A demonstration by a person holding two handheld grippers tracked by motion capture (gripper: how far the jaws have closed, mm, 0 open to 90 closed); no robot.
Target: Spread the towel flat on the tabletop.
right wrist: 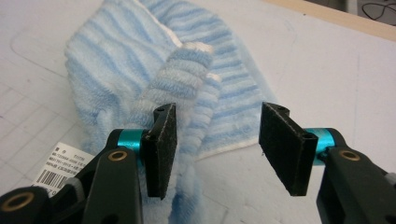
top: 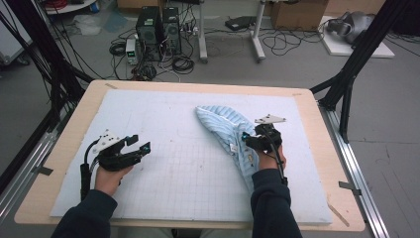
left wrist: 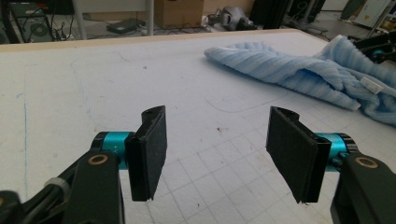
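A light blue striped towel [top: 223,126] lies crumpled on the white foam mat [top: 173,168], right of the middle. My right gripper [top: 247,141] hovers at the towel's near right side. In the right gripper view its jaws [right wrist: 217,144] stand apart, and a raised fold of the towel [right wrist: 187,84] rests against the left pad while the right pad is clear of it. A white barcode label [right wrist: 63,163] hangs from the towel's edge. My left gripper [top: 138,143] sits low at the mat's left, well away from the towel [left wrist: 289,70], open [left wrist: 217,149] with nothing between its pads.
The mat covers a wooden table [top: 317,114] whose rim shows all around. Black frame posts [top: 346,84] stand at both sides. On the floor behind are computer towers [top: 158,29], cables and a table leg [top: 257,34].
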